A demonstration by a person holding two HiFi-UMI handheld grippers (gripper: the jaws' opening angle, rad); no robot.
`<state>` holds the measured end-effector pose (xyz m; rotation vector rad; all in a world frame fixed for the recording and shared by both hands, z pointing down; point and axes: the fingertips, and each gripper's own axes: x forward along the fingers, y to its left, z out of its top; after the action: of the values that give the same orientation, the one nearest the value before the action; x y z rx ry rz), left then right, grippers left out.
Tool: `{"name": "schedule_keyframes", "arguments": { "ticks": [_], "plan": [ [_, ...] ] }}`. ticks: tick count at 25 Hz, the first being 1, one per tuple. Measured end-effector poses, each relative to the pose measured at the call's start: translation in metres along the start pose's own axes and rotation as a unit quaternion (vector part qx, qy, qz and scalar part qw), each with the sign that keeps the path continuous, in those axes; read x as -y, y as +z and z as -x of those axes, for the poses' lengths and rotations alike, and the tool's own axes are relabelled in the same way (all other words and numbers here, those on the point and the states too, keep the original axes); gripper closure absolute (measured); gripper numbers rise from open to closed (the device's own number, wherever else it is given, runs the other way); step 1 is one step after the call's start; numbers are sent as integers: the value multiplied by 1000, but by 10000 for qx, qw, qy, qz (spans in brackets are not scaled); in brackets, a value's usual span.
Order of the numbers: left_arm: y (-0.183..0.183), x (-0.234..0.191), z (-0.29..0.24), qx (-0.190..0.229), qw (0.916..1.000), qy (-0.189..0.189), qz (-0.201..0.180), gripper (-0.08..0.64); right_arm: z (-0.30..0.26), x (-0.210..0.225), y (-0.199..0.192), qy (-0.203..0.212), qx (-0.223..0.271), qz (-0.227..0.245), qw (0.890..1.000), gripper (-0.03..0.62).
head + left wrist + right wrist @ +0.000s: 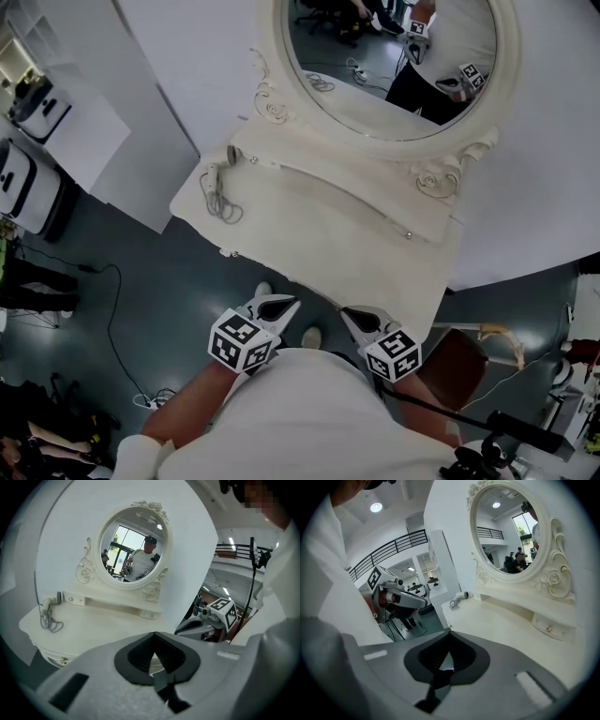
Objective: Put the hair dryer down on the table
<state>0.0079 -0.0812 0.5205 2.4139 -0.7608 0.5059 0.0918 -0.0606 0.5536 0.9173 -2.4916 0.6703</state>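
The white hair dryer (217, 176) lies at the far left corner of the white dressing table (319, 244), its cord (223, 208) coiled beside it. The left gripper view shows the hair dryer (50, 601) at the table's left end, and the right gripper view shows the same hair dryer (461, 595) far off. My left gripper (289, 303) and right gripper (349, 313) hover side by side before the table's front edge, well away from the dryer. Both are shut with nothing between the jaws. The left gripper's closed tips (154, 633) and the right gripper's closed tips (449, 631) point at the tabletop.
An oval mirror (394, 66) in an ornate white frame stands at the back of the table, over a low drawer shelf (328, 187). A dark floor with cables (112, 309) lies to the left. A brown chair (459, 361) stands at the right.
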Motion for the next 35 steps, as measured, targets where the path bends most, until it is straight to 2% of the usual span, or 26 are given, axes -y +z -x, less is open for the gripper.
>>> {"name": "schedule_keyframes", "arguments": {
  "ticks": [22,35],
  "plan": [
    [-10,-6,-14,-222,9994,-71,274,558,-7,-3,5,91,-71,88,9999,595],
    [-7,-5,-18,-310,9994,-109,125,558,-6,-3,8,63,-5,110,9999,595]
  ]
}}
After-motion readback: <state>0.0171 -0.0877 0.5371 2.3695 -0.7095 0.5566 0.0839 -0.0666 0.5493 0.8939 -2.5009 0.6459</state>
